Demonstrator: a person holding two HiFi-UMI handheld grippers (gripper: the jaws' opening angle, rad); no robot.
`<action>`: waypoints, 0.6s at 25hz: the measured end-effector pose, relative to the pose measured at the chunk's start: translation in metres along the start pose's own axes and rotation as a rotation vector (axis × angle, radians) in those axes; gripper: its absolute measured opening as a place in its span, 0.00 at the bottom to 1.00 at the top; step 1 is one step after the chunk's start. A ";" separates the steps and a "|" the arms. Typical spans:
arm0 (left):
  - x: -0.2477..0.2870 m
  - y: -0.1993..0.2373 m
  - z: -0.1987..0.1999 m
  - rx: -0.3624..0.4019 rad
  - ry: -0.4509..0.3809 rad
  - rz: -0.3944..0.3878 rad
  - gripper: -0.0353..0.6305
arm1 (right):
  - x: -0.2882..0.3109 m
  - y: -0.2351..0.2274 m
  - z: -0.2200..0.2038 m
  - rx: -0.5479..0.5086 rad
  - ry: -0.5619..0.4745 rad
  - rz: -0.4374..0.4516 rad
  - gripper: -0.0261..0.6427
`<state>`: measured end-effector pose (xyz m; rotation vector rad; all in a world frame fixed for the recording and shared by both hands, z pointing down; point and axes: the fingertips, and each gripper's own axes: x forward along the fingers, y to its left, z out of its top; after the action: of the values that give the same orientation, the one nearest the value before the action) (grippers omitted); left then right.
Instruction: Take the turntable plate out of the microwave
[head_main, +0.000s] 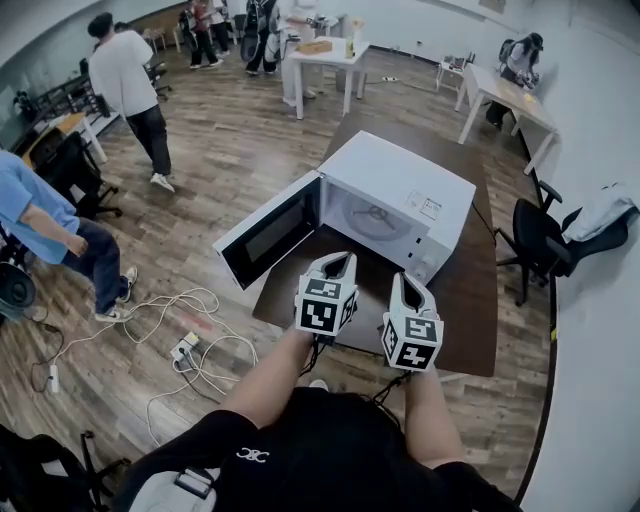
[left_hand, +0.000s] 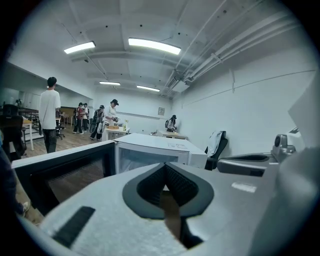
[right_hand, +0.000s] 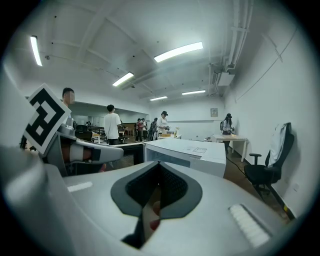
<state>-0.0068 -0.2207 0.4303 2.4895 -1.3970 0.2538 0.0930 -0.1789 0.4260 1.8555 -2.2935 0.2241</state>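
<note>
A white microwave stands on a dark brown table, its door swung open to the left. Inside the cavity lies the glass turntable plate. My left gripper and right gripper hover side by side just in front of the opening, apart from the microwave. Both point at it, slightly downward. In the left gripper view the left gripper has its jaws shut with nothing in them, and the microwave is ahead. In the right gripper view the right gripper is shut and empty too.
A black office chair stands right of the table. Cables and a power strip lie on the wooden floor at the left. One person stands further back, another person at the far left. White tables stand behind.
</note>
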 end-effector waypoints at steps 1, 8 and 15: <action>0.007 0.004 0.000 -0.002 0.002 -0.005 0.07 | 0.006 -0.002 0.000 0.002 0.001 -0.007 0.05; 0.055 0.026 -0.009 -0.041 0.033 -0.042 0.07 | 0.045 -0.015 -0.008 -0.009 0.031 -0.045 0.05; 0.082 0.042 -0.019 -0.073 0.063 -0.026 0.07 | 0.063 -0.022 -0.017 0.000 0.069 -0.058 0.05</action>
<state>-0.0011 -0.3014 0.4777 2.4172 -1.3243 0.2683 0.1025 -0.2398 0.4580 1.8812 -2.1914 0.2751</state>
